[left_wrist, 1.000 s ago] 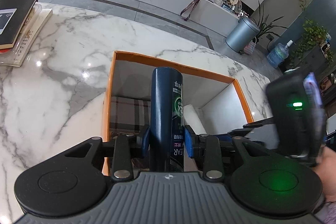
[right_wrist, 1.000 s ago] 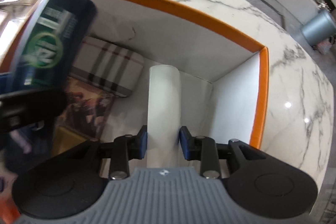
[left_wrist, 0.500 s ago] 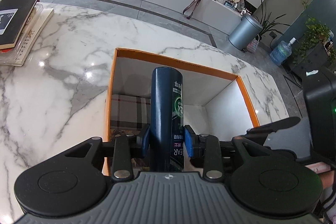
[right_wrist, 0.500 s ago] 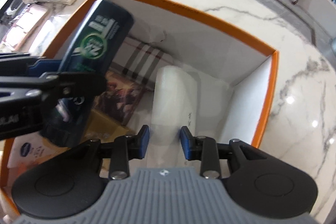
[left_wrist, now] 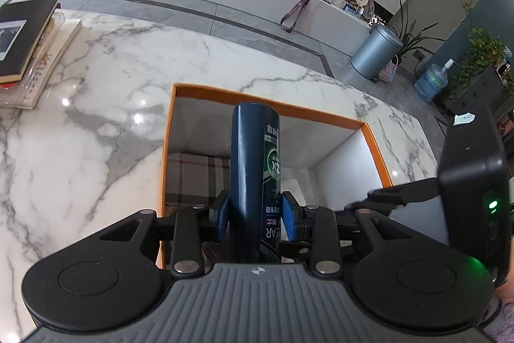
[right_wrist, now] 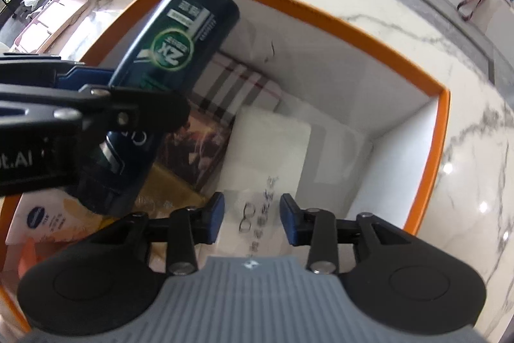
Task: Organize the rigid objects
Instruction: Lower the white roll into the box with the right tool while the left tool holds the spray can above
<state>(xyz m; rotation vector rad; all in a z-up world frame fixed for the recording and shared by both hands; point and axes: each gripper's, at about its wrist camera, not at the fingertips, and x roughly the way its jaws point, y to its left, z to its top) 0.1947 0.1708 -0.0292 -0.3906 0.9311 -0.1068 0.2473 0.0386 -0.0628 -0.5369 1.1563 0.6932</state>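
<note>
Right claw [right_wrist: 249, 216] has released the flat white box [right_wrist: 273, 150]; left claw [left_wrist: 256, 216] grips the cylindrical bottle [left_wrist: 256, 169].

box [right_wrist: 440, 130] right corner: bare floor | left: plaid case [right_wrist: 237, 85], white pack [right_wrist: 270, 147]

A stack of books [left_wrist: 22, 50] lies at the bench's [left_wrist: 96, 124] left edge. On the floor beyond its far edge stand a grey bin [left_wrist: 374, 53] and a water jug [left_wrist: 430, 82].

Marble table [left_wrist: 96, 124], grey-tiled floor [left_wrist: 225, 18]
</note>
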